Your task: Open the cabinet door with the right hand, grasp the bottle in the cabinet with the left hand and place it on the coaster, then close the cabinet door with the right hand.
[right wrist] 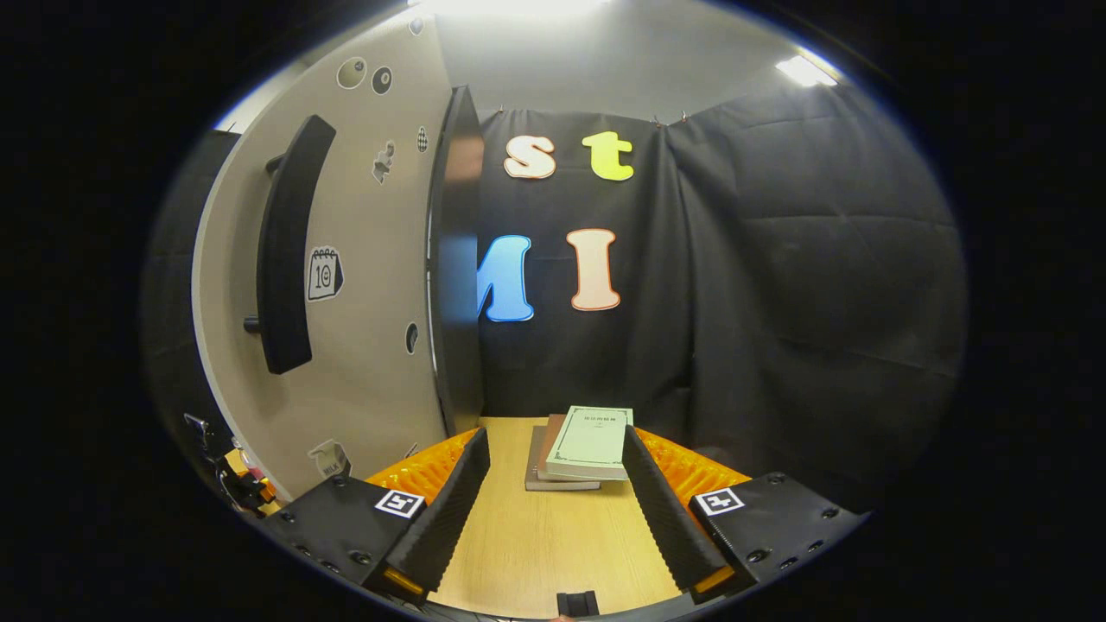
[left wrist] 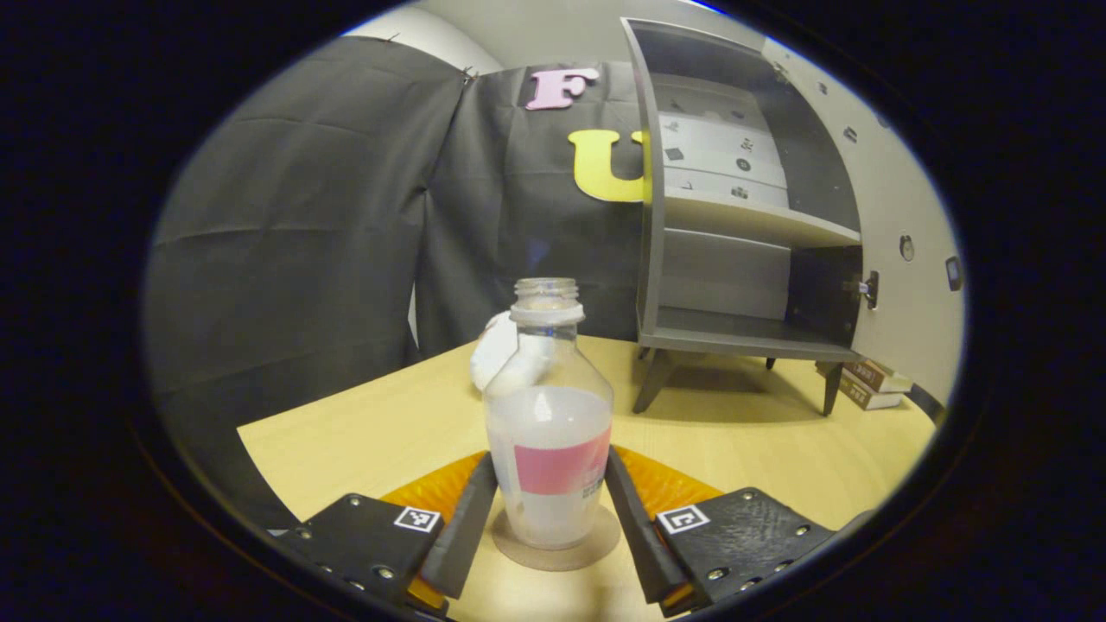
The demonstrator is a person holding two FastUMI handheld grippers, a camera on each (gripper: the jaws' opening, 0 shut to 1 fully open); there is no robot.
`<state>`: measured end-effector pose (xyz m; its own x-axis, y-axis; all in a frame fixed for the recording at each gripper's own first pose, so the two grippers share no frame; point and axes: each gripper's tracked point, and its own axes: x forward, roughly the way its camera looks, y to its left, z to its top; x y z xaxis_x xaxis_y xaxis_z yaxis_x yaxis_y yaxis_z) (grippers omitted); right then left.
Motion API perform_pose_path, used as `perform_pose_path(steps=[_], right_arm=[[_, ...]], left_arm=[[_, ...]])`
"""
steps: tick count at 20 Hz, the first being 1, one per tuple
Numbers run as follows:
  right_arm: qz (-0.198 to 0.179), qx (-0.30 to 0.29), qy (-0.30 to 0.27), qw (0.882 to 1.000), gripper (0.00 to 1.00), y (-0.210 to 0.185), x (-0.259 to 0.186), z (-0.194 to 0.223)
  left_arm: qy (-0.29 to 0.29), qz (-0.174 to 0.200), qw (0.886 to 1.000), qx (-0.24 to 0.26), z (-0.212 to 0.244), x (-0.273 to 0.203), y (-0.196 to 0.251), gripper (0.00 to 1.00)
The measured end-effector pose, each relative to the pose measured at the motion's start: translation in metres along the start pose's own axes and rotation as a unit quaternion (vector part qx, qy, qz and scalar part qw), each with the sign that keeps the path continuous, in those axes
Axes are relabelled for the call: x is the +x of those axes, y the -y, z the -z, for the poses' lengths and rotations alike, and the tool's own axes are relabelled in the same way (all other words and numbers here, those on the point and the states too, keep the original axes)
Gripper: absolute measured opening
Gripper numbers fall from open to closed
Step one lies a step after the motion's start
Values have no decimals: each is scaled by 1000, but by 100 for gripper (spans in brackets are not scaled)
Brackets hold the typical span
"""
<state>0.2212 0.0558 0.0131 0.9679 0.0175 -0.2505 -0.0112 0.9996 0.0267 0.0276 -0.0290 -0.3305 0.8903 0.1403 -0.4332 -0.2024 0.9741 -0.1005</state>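
In the left gripper view, the left gripper point(left wrist: 550, 518) has its two black fingers point(left wrist: 467, 527) set on either side of a clear bottle point(left wrist: 549, 415), one at each flank of its lower body. The fingers sit right at the bottle's sides, but I cannot tell whether both pads actually press on it. The bottle stands upright on a round brown coaster point(left wrist: 556, 546) that lies on the wooden table point(left wrist: 363, 432) between the fingertips. It has no cap, holds a whitish liquid to about mid height, and carries a pink label band. Just behind the bottle and a little left of it lies a white object point(left wrist: 497, 350), partly hidden, so I cannot say what it is. Ahead and to the right of the gripper stands a small grey cabinet point(left wrist: 734, 225) on splayed legs, its shelves bare. Its door point(left wrist: 899, 250) is swung wide to the right, with a latch at its inner edge. Some stacked books point(left wrist: 868, 384) lie on the table beyond the cabinet's right leg.

In the right gripper view, the door point(right wrist: 363, 285) rises close on the left of the right gripper point(right wrist: 557, 510), edge-on, with a long black handle point(right wrist: 285, 250) and a few stickers on its pale face. The gripper's fingers point(right wrist: 449, 510) are spread wide apart with nothing between them but bare table point(right wrist: 553, 544). Straight ahead, just beyond the fingertips, lies a stack of books point(right wrist: 583, 449), the top one pale green
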Motion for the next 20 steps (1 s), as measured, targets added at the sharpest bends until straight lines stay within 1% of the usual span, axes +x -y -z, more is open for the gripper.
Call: perform_pose_path(steps=[1, 2, 4, 5, 6, 7, 8, 9, 10, 11, 12, 13, 14, 15, 16, 17, 18, 19, 20], right_arm=[[-2, 3, 0, 1000, 98, -1, 1, 0], [-5, 7, 2, 1000, 98, 0, 1, 0], [-10, 16, 7, 1000, 98, 1, 1, -3], [-15, 21, 10, 1000, 98, 1, 0, -5], [-21, 25, 13, 999, 98, -1, 2, -7], [-26, 27, 18, 999, 98, -2, 4, -10], [-31, 28, 21, 999, 93, -3, 4, -11], [-36, 28, 23, 999, 93, -4, 7, -13], [-41, 28, 26, 998, 93, -6, 9, -14], [-47, 29, 30, 998, 98, -7, 9, -17], [-53, 31, 34, 998, 98, -10, 10, -19], [-59, 35, 37, 997, 98, -11, 11, -21], [-66, 42, 39, 996, 98, -14, 12, -24], [-76, 51, 40, 995, 98, -16, 12, -27], [-87, 60, 42, 994, 93, -21, 12, -31], [-99, 68, 44, 992, 98, -25, 13, -37], [-110, 74, 48, 990, 98, -29, 13, -42], [-120, 79, 55, 988, 98, -33, 12, -50], [-131, 81, 62, 986, 98, -38, 11, -57]], left_arm=[[-1, -3, 1000, 2, -1, -2, -1, 76], [0, -6, 1000, 3, -5, -2, -1, 72], [9, -10, 1000, 9, -15, -5, 4, 79], [12, -12, 1000, 14, -20, -7, 5, 79], [18, -13, 1000, 22, -27, -10, 4, 81], [20, -11, 999, 29, -32, -15, 5, 79], [23, -9, 999, 35, -37, -22, 7, 79], [27, -8, 999, 41, -44, -27, 9, 79], [35, -8, 998, 46, -55, -32, 10, 79], [44, -9, 998, 49, -67, -38, 11, 79], [50, -11, 997, 54, -78, -46, 11, 79], [55, -15, 997, 60, -89, -52, 12, 81], [57, -21, 996, 71, -100, -59, 13, 79], [59, -26, 995, 82, -113, -66, 14, 81], [66, -27, 993, 91, -129, -72, 18, 81], [79, -25, 992, 98, -145, -79, 22, 79], [90, -20, 990, 102, -161, -85, 28, 81], [101, -13, 989, 103, -176, -88, 35, 79], [111, -4, 988, 103, -189, -91, 42, 79]])
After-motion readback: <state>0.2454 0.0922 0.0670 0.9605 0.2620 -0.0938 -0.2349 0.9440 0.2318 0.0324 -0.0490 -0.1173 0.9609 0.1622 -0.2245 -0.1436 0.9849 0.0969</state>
